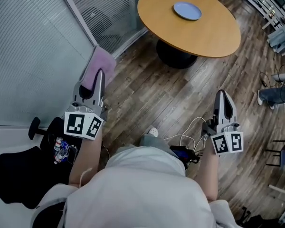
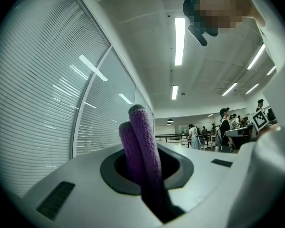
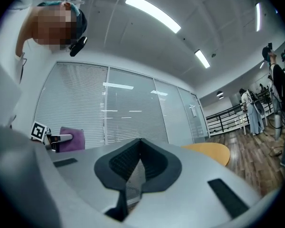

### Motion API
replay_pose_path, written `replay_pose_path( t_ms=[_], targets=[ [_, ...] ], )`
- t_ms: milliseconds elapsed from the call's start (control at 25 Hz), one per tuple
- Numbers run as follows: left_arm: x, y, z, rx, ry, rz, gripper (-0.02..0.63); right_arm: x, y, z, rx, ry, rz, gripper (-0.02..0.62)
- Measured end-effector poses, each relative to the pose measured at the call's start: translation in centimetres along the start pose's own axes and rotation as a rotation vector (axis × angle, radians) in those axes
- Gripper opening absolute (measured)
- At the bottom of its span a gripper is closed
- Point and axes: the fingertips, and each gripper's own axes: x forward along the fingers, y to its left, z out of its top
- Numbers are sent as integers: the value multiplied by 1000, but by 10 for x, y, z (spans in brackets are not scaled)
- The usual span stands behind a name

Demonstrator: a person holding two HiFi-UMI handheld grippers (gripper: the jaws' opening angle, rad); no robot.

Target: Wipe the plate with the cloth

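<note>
**Cloth clamped in the left gripper, plate far off on the round surface**

Much of the cloth [image 1: 101,62] is hidden. Its lower part disappears between the fingers of the left gripper [image 1: 99,73], and in the left gripper view only 2 purple folded ridges stand up out of the closed fingers. In the head view the free end reaches past the fingertips, and its long axis follows the line of the gripper, up and slightly right toward the glass wall [image 1: 33,46].

The blue plate [image 1: 187,10] is small at this range and its detail cannot be made out. It lies flat and face up on the round wooden surface [image 1: 213,34], well apart from both grippers. The tabletop covers most of the dark base [image 1: 173,58].

The right gripper [image 1: 223,93] has its fingers [image 3: 156,165] pressed together with nothing between them, and it points up the picture over the plank floor [image 1: 152,94]. The person's torso cuts off both forearms at the bottom edge.
</note>
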Motion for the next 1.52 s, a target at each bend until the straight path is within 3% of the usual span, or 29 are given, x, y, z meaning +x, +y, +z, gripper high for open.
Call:
replay_pose_path(
  t_ms=[400, 960, 1080, 1240, 1520],
  targets=[
    [31, -5, -17, 2, 29, 29, 57, 33, -16, -21, 10, 54, 80, 17],
    [68, 2, -41, -1, 71, 9, 58, 60, -31, -35, 18, 83, 73, 17],
    [94, 8, -47, -5, 66, -23, 57, 73, -36, -33, -9, 76, 52, 17],
    [147, 8, -48, -22, 55, -124, 57, 96, -56, -29, -8, 60, -6, 17],
    [244, 25, -46, 53, 29, -228, 57, 162, -76, -18, -20, 17, -78, 17]
  ],
)
